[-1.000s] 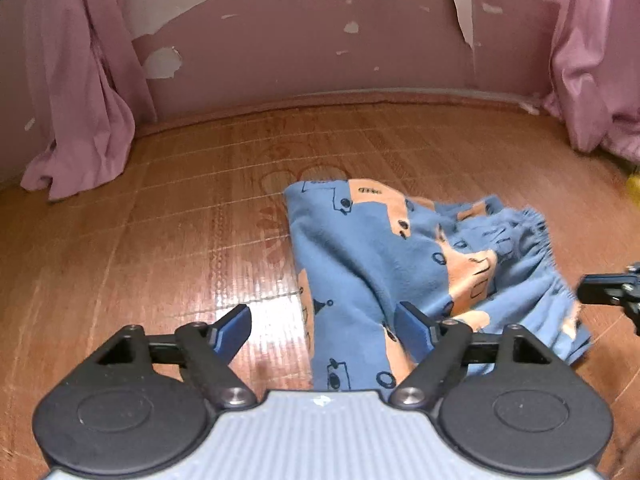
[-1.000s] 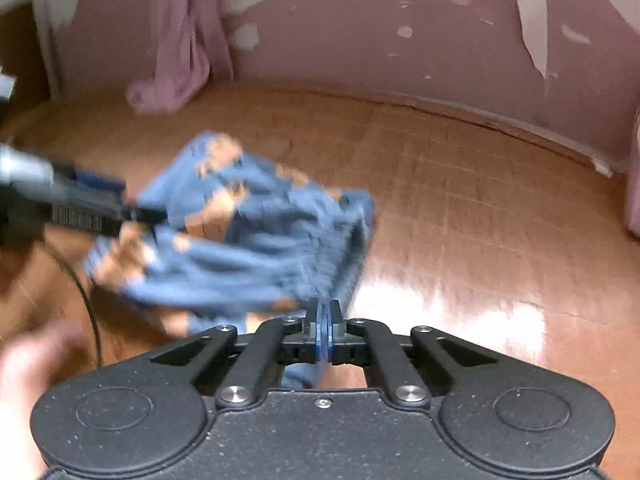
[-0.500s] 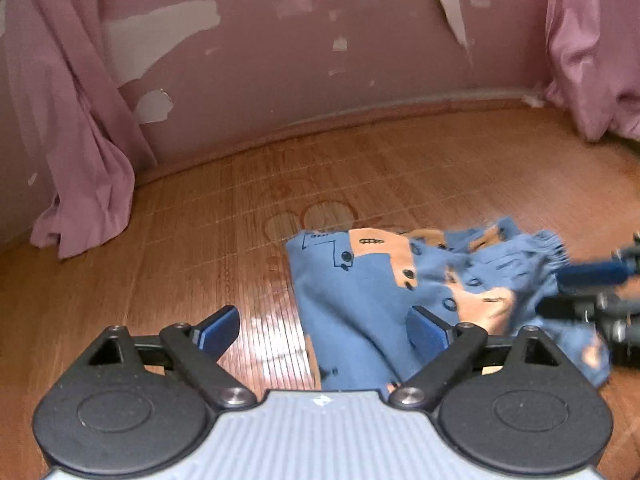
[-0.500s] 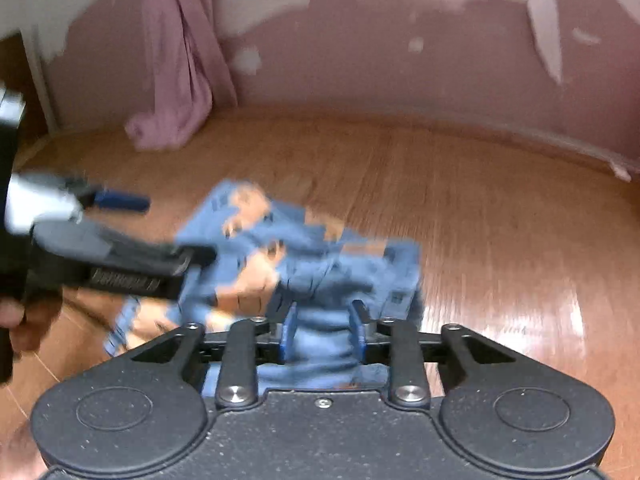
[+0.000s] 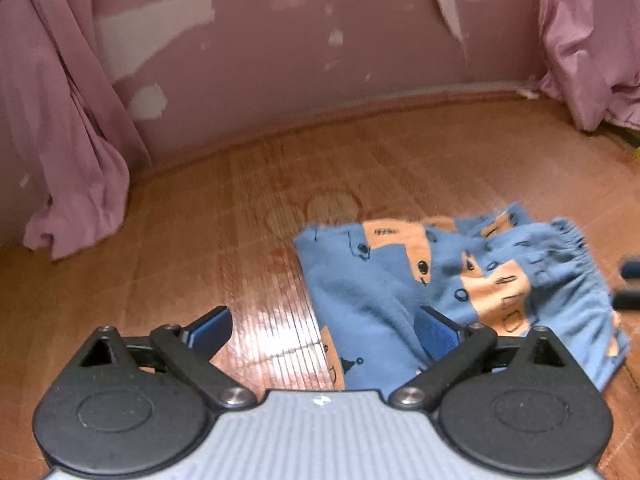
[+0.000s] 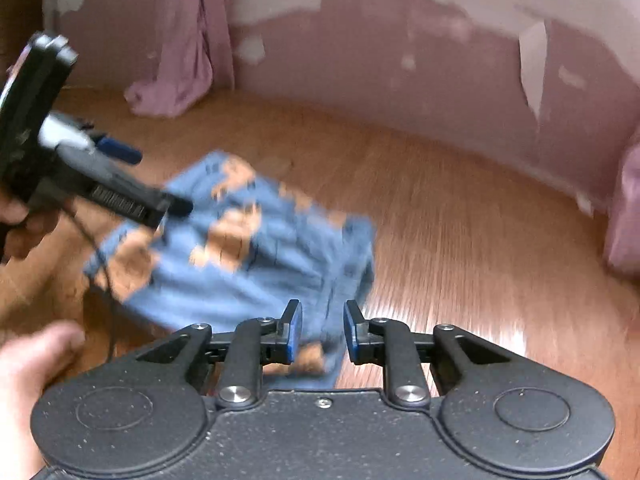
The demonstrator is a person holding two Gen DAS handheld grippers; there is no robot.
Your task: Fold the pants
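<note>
Blue pants (image 5: 452,292) with orange patches lie folded in a loose pile on the wooden floor, waistband to the right. My left gripper (image 5: 324,328) hovers wide open over their left edge, holding nothing. In the right wrist view the pants (image 6: 240,252) look blurred. My right gripper (image 6: 318,334) is open above their near edge, with cloth showing in the gap below the pads but not pinched. The left gripper (image 6: 160,182) also appears there at the upper left, held by a hand (image 6: 20,220).
The wooden floor (image 5: 180,272) runs to a pink wall with peeling paint (image 5: 280,60). Pink curtains hang at the left (image 5: 68,140) and right (image 5: 592,48). A hand (image 6: 28,364) is at the lower left of the right wrist view.
My right gripper went from shut to open, letting go of the pants, and drew back. The pants settled on the floor. My left gripper stayed open and lifted away slightly.
</note>
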